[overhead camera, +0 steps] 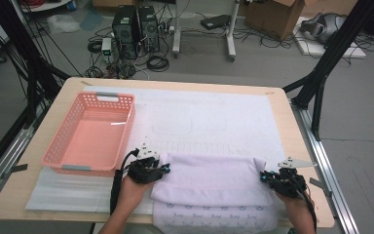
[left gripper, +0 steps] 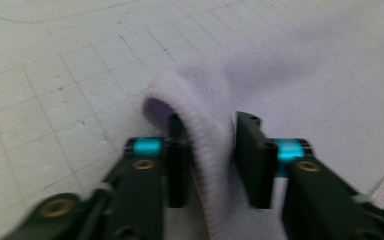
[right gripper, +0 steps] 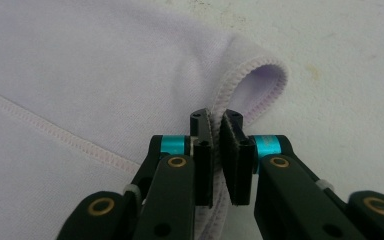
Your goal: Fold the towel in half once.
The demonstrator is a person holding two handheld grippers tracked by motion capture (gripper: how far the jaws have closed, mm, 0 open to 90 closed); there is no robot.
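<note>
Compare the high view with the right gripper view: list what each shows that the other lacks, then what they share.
High view alone: the pink basket at the table's left, the white mat, the left gripper at the cloth's left corner, and computers and cables on the floor beyond.

Right gripper view alone: the stitched hem of the lilac cloth curling into a loop, with the jaws pinched on that edge.

Shared: the lilac cloth folded over, and the right gripper at its right corner.
</note>
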